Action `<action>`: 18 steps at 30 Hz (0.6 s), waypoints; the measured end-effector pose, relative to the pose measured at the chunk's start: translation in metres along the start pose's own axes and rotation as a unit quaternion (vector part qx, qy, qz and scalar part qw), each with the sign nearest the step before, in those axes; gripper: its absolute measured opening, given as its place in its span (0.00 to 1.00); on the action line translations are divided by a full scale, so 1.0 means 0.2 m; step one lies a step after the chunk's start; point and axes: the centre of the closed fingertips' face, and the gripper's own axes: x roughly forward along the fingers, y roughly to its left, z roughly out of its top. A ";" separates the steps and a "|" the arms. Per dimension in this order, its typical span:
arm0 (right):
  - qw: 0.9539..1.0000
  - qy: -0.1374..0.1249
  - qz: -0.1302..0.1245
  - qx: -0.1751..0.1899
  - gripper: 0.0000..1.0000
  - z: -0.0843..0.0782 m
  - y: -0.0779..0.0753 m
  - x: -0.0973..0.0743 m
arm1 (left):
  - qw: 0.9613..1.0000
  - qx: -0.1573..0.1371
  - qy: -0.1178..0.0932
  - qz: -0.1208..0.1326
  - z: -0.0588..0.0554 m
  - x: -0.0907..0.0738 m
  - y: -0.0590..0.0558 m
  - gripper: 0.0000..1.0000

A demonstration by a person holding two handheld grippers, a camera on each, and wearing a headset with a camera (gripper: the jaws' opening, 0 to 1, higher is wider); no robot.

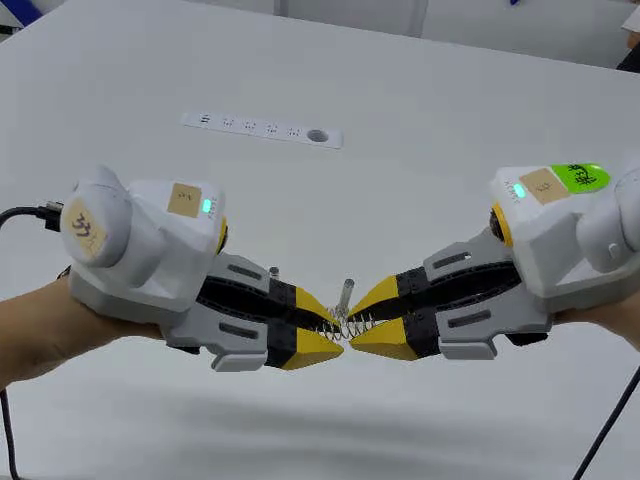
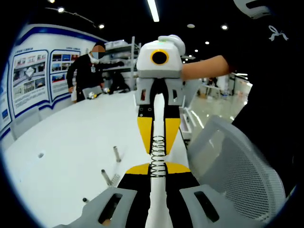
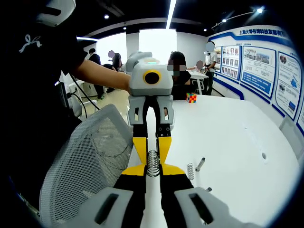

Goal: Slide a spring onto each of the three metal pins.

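A small metal spring (image 1: pixel 349 325) stretches between the yellow tips of my two grippers, held just above the white table (image 1: pixel 420 150). My left gripper (image 1: pixel 325 336) is shut on one end and my right gripper (image 1: pixel 366 322) is shut on the other. One upright metal pin (image 1: pixel 345 295) stands just behind the spring, and another pin (image 1: pixel 273 271) shows beside the left gripper. In the left gripper view the spring (image 2: pixel 157 156) runs from my left gripper (image 2: pixel 157 170) up to the right one (image 2: pixel 158 137). Pins (image 2: pixel 116 154) stand to its left. A loose spring (image 3: pixel 190 171) lies by a pin (image 3: pixel 200 164).
A white power strip (image 1: pixel 262 129) lies further back on the table. A white mesh chair (image 2: pixel 237 166) stands at the table's edge. People stand at the far end of the table (image 2: pixel 85 71), and a colour cube (image 3: pixel 191 97) sits there.
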 end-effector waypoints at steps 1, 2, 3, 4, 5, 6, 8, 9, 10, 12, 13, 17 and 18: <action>1.000 -0.005 0.000 0.002 0.11 0.01 0.00 0.00 | 1.000 0.002 0.001 0.001 0.00 0.00 0.00 0.10; 1.000 -0.012 0.000 0.005 0.11 0.02 0.00 0.00 | 1.000 0.003 0.002 0.001 0.00 0.01 0.00 0.10; 1.000 -0.018 0.001 0.009 0.11 0.03 0.00 0.00 | 1.000 0.005 0.003 0.002 0.00 0.01 0.00 0.10; 1.000 -0.019 0.000 0.008 0.11 0.04 0.00 0.00 | 1.000 0.006 0.003 0.002 0.00 0.01 0.00 0.10; 1.000 -0.020 0.000 0.007 0.11 0.04 0.00 0.00 | 1.000 0.007 0.004 0.003 0.00 0.02 0.00 0.10; 1.000 -0.024 0.000 0.007 0.11 0.05 0.00 0.01 | 1.000 0.007 0.003 0.003 0.00 0.02 0.00 0.10; 0.999 -0.035 -0.002 0.011 0.11 0.08 -0.01 0.01 | 1.000 0.004 0.000 0.003 0.01 0.02 0.01 0.10; 0.999 -0.038 -0.004 0.011 0.11 0.08 -0.01 0.01 | 1.000 0.005 -0.001 0.005 0.01 0.02 0.01 0.10; 0.999 -0.039 -0.005 0.011 0.11 0.09 -0.01 0.01 | 1.000 0.005 -0.002 0.007 0.01 0.02 0.01 0.10; 0.999 -0.051 -0.008 0.018 0.11 0.11 -0.02 0.01 | 1.000 -0.001 -0.007 0.008 0.02 0.02 0.02 0.10; 0.998 -0.055 -0.008 0.021 0.11 0.12 -0.02 0.02 | 1.000 0.000 -0.008 0.008 0.02 0.02 0.02 0.10; 0.997 -0.068 -0.004 0.025 0.11 0.15 -0.01 0.03 | 1.000 -0.003 -0.015 0.005 0.03 0.03 0.00 0.10; 0.997 -0.071 -0.002 0.024 0.11 0.16 0.00 0.04 | 1.000 -0.005 -0.017 0.004 0.03 0.04 0.00 0.10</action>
